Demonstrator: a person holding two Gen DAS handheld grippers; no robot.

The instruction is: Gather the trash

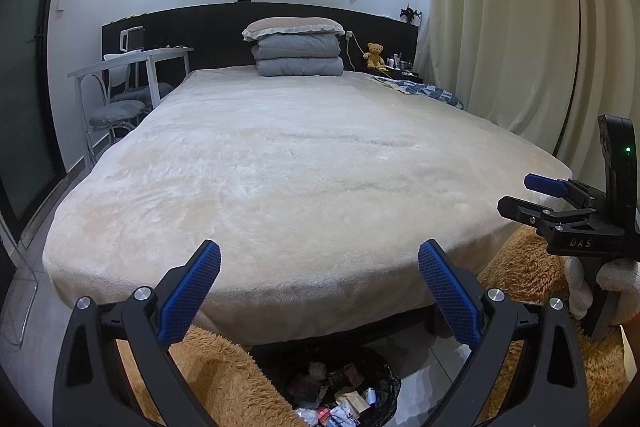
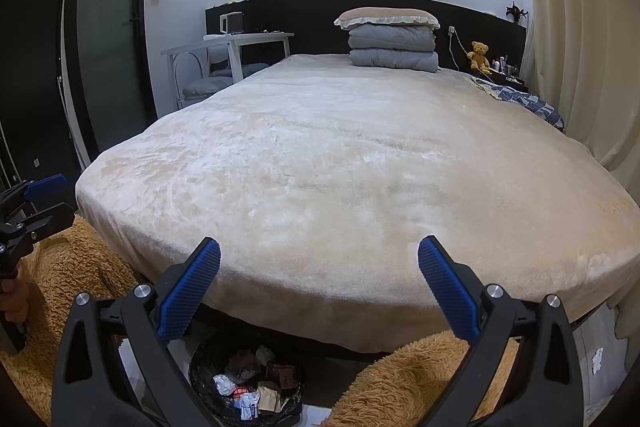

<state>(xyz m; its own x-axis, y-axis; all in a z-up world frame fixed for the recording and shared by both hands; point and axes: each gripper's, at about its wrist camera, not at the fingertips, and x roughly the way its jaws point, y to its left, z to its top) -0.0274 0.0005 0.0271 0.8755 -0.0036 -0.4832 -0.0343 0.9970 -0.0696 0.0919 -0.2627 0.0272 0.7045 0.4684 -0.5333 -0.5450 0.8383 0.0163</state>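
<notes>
A trash bin lined with a black bag (image 1: 340, 387) stands on the floor at the foot of the bed, filled with crumpled wrappers and paper; it also shows in the right wrist view (image 2: 248, 385). My left gripper (image 1: 319, 259) is open and empty, held above the bin and facing the bed. My right gripper (image 2: 319, 257) is open and empty too, above the bin. The right gripper shows at the right edge of the left wrist view (image 1: 520, 195), and the left gripper at the left edge of the right wrist view (image 2: 40, 199).
A wide bed with a cream plush blanket (image 1: 304, 163) fills the view, with a folded grey quilt and pillow (image 1: 298, 47) at its head. Brown fluffy sleeves (image 1: 224, 379) flank the bin. A white desk and chairs (image 1: 128, 83) stand left; curtains (image 1: 520, 27) hang right.
</notes>
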